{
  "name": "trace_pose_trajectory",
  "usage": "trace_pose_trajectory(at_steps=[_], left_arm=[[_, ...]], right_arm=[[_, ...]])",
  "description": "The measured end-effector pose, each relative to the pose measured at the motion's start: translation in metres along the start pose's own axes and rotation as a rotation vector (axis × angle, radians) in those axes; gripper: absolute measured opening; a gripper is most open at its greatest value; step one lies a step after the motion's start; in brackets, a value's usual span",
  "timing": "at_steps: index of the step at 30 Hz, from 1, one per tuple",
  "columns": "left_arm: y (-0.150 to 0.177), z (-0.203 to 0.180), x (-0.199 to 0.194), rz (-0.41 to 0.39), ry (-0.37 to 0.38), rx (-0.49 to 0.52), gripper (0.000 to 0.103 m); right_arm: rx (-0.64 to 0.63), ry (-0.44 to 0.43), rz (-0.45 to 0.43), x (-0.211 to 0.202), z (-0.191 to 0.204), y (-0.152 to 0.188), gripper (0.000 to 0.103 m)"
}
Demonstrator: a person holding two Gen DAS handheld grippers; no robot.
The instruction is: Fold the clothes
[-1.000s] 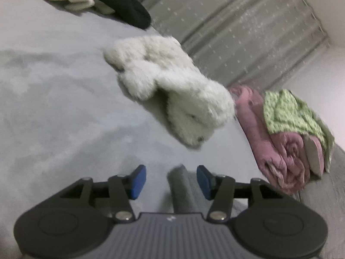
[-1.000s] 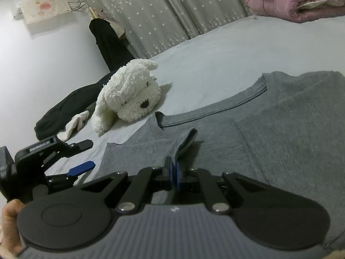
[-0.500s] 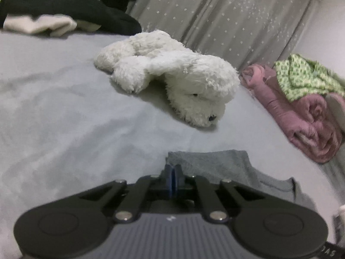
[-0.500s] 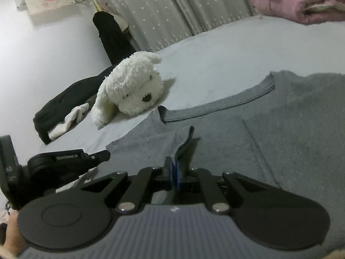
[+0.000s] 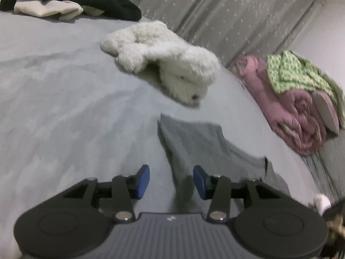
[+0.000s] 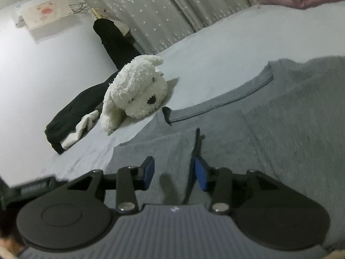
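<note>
A grey T-shirt [image 6: 269,129] lies flat on the bed, collar toward the curtain, with its sleeve folded inward over the body. In the left wrist view the same grey T-shirt [image 5: 194,142] shows as a folded sleeve edge running out from between the fingers. My left gripper [image 5: 171,180] is open just above that edge, holding nothing. My right gripper [image 6: 174,173] is open over the folded sleeve, its blue pads [image 6: 199,173] apart; a raised ridge of cloth stands by the right pad.
A white plush dog [image 5: 168,71] lies on the grey bedsheet [image 5: 54,99] just beyond the shirt. Black and white clothes [image 5: 64,2] are heaped at the far left. A rolled pink quilt [image 5: 286,108] with green cloth sits at the right by the curtain.
Both grippers have opened: half a second ago each was shut on the shirt's cloth, and now the sleeve lies released and folded onto the shirt. The left camera view has tilted.
</note>
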State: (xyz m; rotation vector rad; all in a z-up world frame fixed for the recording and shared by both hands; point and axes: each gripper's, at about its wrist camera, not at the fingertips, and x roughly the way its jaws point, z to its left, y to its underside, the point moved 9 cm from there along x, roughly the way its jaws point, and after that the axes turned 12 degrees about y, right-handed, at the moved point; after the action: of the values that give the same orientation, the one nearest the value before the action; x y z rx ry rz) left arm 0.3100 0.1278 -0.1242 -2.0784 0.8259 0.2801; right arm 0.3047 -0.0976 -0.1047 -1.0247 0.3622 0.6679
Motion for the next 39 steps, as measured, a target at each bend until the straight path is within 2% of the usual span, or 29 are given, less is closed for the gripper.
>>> trace_pose_trajectory(at_steps=[6, 11, 24, 26, 30, 34, 39], left_arm=[[0.03, -0.016, -0.03, 0.082, 0.001, 0.037, 0.046], [0.052, -0.034, -0.06, 0.132, 0.004, 0.089, 0.046], [0.133, -0.066, -0.13, 0.303, 0.029, 0.183, 0.046], [0.147, -0.065, -0.143, 0.314, 0.019, 0.185, 0.045], [0.172, -0.062, -0.17, 0.329, 0.014, 0.179, 0.044], [0.192, -0.059, -0.196, 0.328, 0.013, 0.179, 0.044], [0.208, -0.053, -0.224, 0.302, 0.004, 0.177, 0.043]], right_arm=[[0.095, -0.033, 0.08, -0.021, -0.008, 0.012, 0.043], [0.165, -0.043, 0.159, -0.057, -0.016, 0.03, 0.042], [0.244, -0.042, 0.351, -0.146, -0.006, 0.099, 0.043], [0.232, -0.049, 0.382, -0.161, -0.001, 0.114, 0.044], [0.194, -0.058, 0.433, -0.19, 0.013, 0.144, 0.037], [0.183, -0.097, 0.446, -0.207, 0.029, 0.158, 0.028], [0.171, -0.149, 0.457, -0.229, 0.051, 0.174, 0.026]])
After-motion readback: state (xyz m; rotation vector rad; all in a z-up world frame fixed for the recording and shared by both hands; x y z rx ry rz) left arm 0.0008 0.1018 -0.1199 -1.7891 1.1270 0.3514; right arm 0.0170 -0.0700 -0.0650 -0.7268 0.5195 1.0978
